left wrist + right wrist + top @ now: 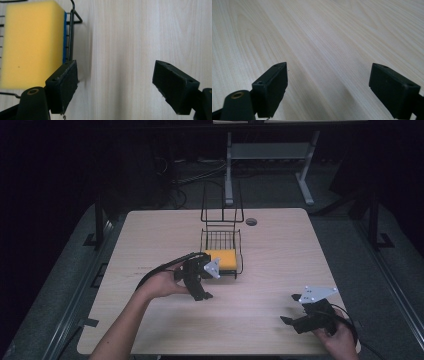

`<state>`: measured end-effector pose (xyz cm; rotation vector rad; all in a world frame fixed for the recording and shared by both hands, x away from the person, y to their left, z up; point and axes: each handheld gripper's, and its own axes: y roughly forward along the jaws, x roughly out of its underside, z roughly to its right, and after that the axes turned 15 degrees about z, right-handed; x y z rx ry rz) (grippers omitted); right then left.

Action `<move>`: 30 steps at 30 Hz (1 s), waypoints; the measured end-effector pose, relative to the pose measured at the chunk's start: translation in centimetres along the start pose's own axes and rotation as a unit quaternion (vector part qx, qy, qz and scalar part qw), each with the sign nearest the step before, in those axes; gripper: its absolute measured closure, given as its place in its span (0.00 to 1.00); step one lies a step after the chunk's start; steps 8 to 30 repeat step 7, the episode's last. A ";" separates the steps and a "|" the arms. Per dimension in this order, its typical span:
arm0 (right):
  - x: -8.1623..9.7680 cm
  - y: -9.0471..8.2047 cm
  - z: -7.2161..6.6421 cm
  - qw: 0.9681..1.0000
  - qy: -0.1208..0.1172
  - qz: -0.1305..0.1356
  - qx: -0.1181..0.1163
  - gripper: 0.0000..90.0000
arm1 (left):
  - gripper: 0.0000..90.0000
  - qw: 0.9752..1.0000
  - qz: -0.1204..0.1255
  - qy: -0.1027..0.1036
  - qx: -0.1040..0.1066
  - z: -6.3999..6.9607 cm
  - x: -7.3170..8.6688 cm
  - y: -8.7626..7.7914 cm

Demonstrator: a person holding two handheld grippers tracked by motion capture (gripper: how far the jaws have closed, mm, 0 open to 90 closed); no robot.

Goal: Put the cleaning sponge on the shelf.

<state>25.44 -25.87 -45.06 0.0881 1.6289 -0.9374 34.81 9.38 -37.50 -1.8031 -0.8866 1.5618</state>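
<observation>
A yellow sponge (222, 259) with a blue scrub layer lies in the front of a black wire rack (241, 251) at the middle of the table. In the left gripper view the sponge (31, 42) sits at the upper left behind the rack's wire edge (72, 32). My left gripper (202, 294) is just in front and left of the rack; it is open (115, 75) above bare wood, beside the sponge and not touching it. My right gripper (290, 308) is near the table's front right, open (328, 75) over bare wood.
The light wooden table (280, 250) has a round cable hole (251, 221) at the back, right of the rack's tall wire frame (222, 200). A desk frame and cables stand on the dark floor behind.
</observation>
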 end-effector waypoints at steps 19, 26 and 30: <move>0.0 0.0 -0.2 1.000 -0.001 -0.001 -0.001 0.17 | 0.22 1.000 0.008 0.006 -0.005 0.8 0.0 -0.4; 0.0 0.0 -0.2 1.000 -0.001 -0.001 -0.001 0.17 | 0.22 1.000 0.008 0.006 -0.005 0.8 0.0 -0.4; 0.0 0.0 -0.2 1.000 -0.001 -0.001 -0.001 0.17 | 0.22 1.000 0.008 0.006 -0.005 0.8 0.0 -0.4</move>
